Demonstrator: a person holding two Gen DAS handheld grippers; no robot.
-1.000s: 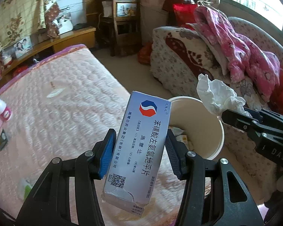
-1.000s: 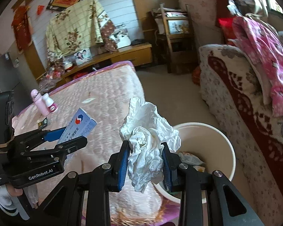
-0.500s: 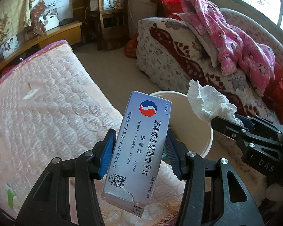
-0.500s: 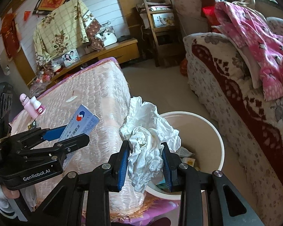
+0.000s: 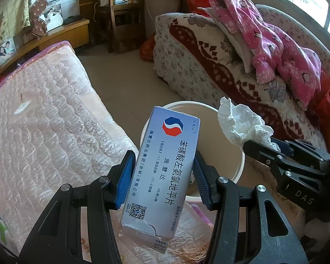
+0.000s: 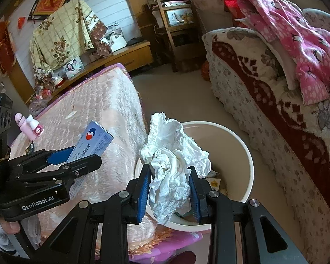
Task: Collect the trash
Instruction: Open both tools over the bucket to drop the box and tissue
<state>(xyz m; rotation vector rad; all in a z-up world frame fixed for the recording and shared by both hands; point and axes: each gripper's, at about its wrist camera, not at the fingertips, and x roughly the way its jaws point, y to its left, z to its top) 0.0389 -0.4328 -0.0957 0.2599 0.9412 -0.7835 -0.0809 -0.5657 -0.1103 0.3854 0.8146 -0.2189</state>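
Bedroom: pink quilted bed, tan floor, patterned sofa with pink clothes. Cream bin on floor between bed and sofa. Left gripper clamps medicine box; right gripper clamps crumpled tissue, both above bin

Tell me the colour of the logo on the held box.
Red and blue with a white wave, on the box; clearest in the left wrist view.

One box, one tissue wad, one bin, two bottles.

Silver-blue box — white tissue, cream bin.
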